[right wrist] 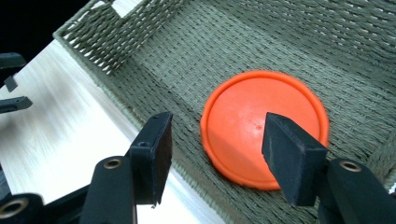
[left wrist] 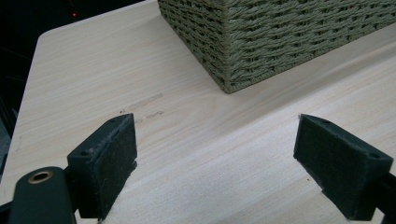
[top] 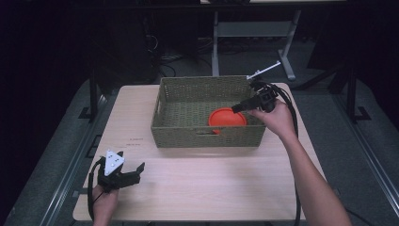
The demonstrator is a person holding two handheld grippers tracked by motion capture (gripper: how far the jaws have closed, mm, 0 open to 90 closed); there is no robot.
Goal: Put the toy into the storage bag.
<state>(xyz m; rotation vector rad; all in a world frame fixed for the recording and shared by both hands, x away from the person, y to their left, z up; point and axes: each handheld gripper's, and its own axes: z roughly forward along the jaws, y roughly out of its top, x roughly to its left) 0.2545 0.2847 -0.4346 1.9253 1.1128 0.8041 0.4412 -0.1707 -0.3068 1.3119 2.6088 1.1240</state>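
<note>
An orange round lid (top: 227,117) lies flat on the floor of a green woven basket (top: 207,136), near its front right corner. My right gripper (top: 234,109) hovers over the basket's right side, held from the right and pointing left and down. In the right gripper view its jaws (right wrist: 217,128) stand open above the lid (right wrist: 243,116), with nothing pressed between the pads. My left gripper (top: 131,160) rests low at the table's front left, well away from the basket. Its jaws (left wrist: 215,126) are spread wide over bare wood, with the basket's corner (left wrist: 280,37) ahead.
The light wooden table (top: 211,179) has free room in front of the basket and to its left. Faint small marks (top: 135,141) sit on the wood left of the basket. Behind the table stands a white desk frame (top: 254,30) on a dark floor.
</note>
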